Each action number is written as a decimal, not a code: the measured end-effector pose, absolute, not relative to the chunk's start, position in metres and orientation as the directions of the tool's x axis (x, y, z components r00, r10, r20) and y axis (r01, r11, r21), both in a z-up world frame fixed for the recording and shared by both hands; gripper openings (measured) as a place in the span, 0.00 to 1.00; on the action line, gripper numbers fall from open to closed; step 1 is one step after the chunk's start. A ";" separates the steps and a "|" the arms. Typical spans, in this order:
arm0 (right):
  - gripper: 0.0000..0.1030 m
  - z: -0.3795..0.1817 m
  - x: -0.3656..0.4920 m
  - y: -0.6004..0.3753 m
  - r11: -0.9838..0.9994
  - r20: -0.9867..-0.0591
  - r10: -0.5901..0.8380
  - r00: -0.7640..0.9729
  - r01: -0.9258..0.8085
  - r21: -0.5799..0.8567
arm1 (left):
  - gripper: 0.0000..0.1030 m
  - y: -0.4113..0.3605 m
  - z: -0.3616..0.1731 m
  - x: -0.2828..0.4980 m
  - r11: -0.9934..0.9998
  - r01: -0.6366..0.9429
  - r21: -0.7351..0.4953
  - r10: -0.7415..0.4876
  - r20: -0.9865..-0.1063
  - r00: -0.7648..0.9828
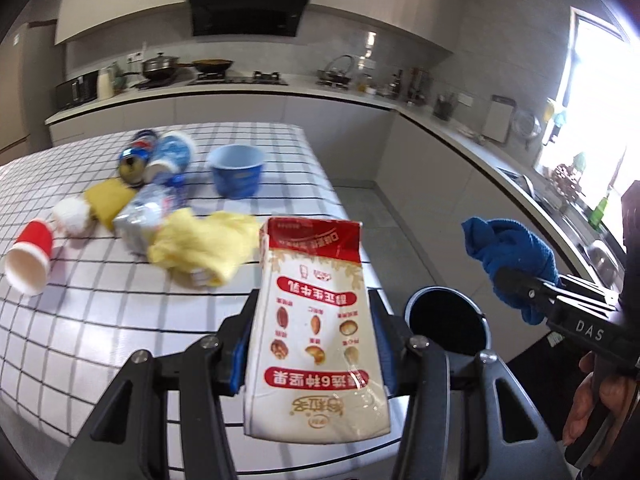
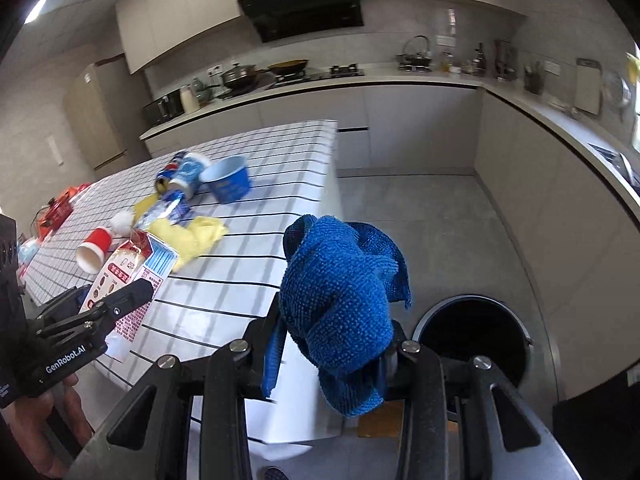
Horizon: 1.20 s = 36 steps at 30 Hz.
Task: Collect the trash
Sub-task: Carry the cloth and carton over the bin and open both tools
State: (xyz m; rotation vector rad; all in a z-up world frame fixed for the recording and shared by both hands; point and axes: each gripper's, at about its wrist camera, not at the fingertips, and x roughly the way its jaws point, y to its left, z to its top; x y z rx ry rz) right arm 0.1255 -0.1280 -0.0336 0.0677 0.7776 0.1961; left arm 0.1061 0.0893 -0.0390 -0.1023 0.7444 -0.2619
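Note:
My left gripper point(image 1: 316, 312) is shut on a red and cream milk carton point(image 1: 316, 328) and holds it above the checked table's near right edge point(image 1: 100, 320). My right gripper point(image 2: 332, 320) is shut on a blue cloth point(image 2: 340, 292), held off the table's side above the floor. A round dark trash bin point(image 2: 476, 344) stands on the floor just right of the cloth; it also shows in the left wrist view point(image 1: 448, 324). The carton point(image 2: 120, 276) and left gripper point(image 2: 120, 300) show at the left of the right wrist view.
On the table lie a red paper cup point(image 1: 30, 258), a white ball point(image 1: 72, 214), a yellow cloth point(image 1: 200, 244), a crushed bottle point(image 1: 148, 212), cans point(image 1: 138, 156) and a blue bowl point(image 1: 236, 170). Kitchen counters point(image 2: 560, 128) run behind and to the right.

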 end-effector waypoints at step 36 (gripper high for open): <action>0.37 -0.143 0.155 -0.353 0.985 -0.818 0.171 0.550 -0.083 0.150 | 0.50 -0.156 -0.130 0.141 0.905 0.379 -0.191 -0.372 -0.789 0.489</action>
